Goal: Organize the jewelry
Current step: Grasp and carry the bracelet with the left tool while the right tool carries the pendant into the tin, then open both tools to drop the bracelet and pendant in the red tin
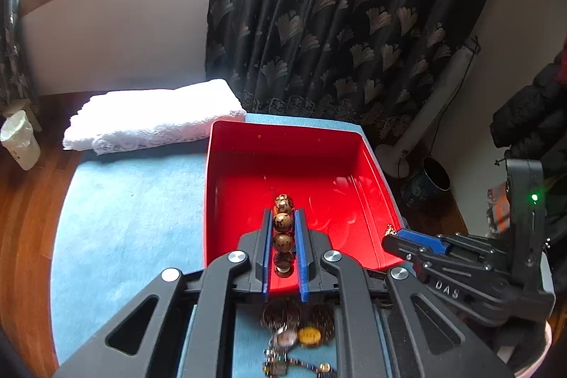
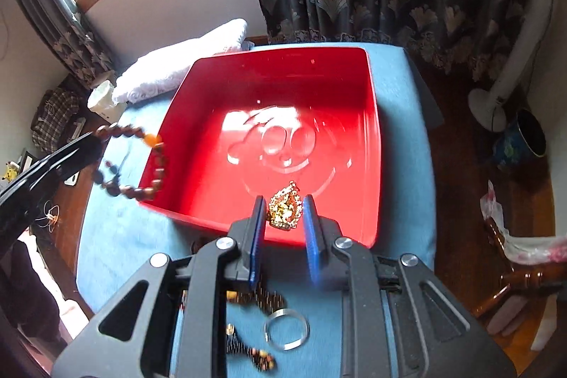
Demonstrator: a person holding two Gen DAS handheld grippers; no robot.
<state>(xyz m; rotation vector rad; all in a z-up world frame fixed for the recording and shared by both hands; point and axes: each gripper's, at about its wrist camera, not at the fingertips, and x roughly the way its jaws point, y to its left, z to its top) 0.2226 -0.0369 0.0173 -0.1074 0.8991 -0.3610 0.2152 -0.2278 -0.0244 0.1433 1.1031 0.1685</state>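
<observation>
Both pairs of fingers are nearly closed, the left gripper (image 1: pixel 282 229) pinching a brown bead bracelet (image 1: pixel 283 223) and the right gripper (image 2: pixel 284 213) a gold ornament (image 2: pixel 284 210), each above the red tray (image 2: pixel 370 144) on blue cloth (image 1: pixel 134 201).

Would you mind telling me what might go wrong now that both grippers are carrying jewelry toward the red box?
1. The bead bracelet hangs in a loose loop from the left gripper, partly outside the red box; it may snag the rim.
2. The right gripper pinches the gold ornament only at its sides; it could slip out.
3. The silver ring might be knocked off the blue cloth.
</observation>
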